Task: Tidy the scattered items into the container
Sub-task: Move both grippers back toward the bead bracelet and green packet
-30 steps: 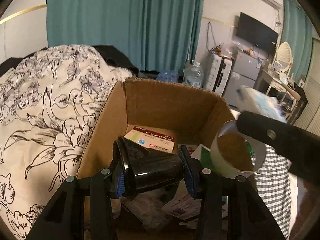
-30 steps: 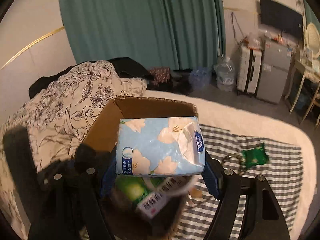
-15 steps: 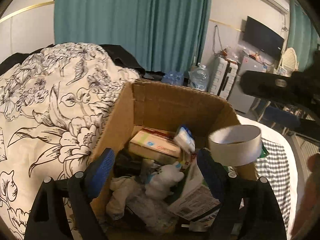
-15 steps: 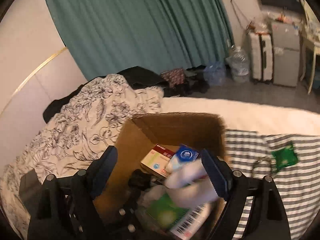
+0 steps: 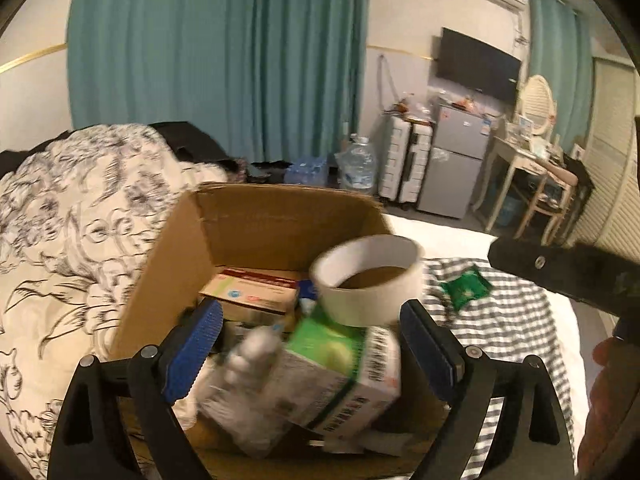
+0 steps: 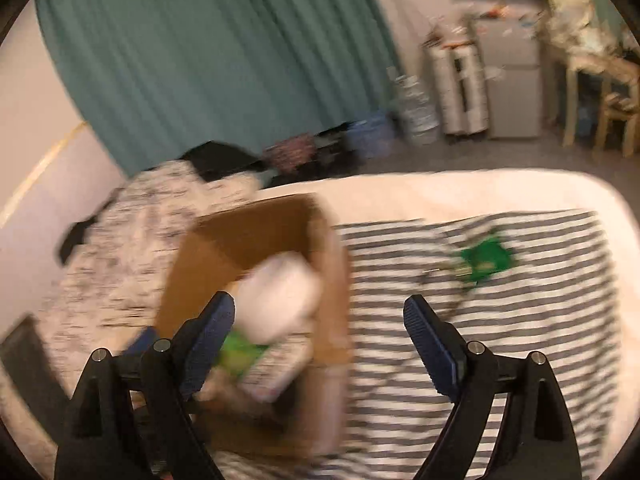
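Floral-printed quilt (image 5: 76,216), white with dark line flowers, heaped on the left of the bed and touching the left wall of the cardboard box (image 5: 176,252).

Cardboard box: open-topped, brown, standing on the bed between the quilt and the striped cloth. Contents, left to right: a flat carton with a red stripe (image 5: 256,290) at the far side; a pale crumpled item, blurred, at the near middle; a green-and-white barcoded carton (image 5: 340,376) lying tilted; a white tape roll (image 5: 370,280) resting on top of it, against the box's right wall.

Left gripper (image 5: 312,356): jaws opening, blue pads wide apart over the near part of the box, nothing pressed between them. One second earlier it gripped a dark glossy item above the box; that item cannot be picked out now.

Right gripper (image 6: 320,344): jaws wide, nothing between the pads. One second earlier it held a blue flowered tissue pack; that pack is out of the jaws and cannot be picked out now. The view is blurred; the left pad lies over the box, the right pad over the striped cloth (image 6: 520,320).

Striped cloth: grey and white, spread on the bed right of the box.

Green packet (image 6: 486,260): lying on the striped cloth, well apart from the box, outside it.
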A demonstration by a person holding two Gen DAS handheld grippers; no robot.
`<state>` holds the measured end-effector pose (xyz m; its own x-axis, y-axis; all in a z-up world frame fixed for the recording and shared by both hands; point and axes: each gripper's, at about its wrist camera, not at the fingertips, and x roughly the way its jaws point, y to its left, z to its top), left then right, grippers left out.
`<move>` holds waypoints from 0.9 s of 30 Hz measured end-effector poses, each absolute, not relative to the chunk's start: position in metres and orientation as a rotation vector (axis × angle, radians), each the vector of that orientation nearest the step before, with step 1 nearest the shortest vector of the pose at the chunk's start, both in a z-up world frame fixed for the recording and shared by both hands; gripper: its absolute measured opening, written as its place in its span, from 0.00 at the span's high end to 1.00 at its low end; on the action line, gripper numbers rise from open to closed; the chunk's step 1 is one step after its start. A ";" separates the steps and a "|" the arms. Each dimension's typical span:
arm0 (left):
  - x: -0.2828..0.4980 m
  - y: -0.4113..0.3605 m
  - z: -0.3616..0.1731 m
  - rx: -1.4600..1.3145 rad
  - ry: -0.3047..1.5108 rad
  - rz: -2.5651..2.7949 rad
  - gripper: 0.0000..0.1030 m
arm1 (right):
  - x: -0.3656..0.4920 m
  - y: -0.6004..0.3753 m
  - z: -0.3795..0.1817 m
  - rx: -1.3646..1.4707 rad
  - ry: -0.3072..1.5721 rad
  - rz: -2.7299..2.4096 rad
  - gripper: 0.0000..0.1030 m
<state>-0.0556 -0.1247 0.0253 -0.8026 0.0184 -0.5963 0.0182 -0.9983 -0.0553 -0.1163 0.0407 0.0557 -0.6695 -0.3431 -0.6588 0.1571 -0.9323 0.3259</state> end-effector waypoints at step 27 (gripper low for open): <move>-0.039 0.064 -0.059 -0.946 0.222 2.822 0.04 | -0.065 0.224 -0.013 1.127 -0.310 -2.902 0.16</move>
<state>-0.0395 0.0639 -0.0586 -0.7881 0.1005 -0.6073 -0.1944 -0.9767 0.0907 -0.0648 0.2236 -0.0129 -0.7403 -0.0832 -0.6671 -0.0597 -0.9803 0.1885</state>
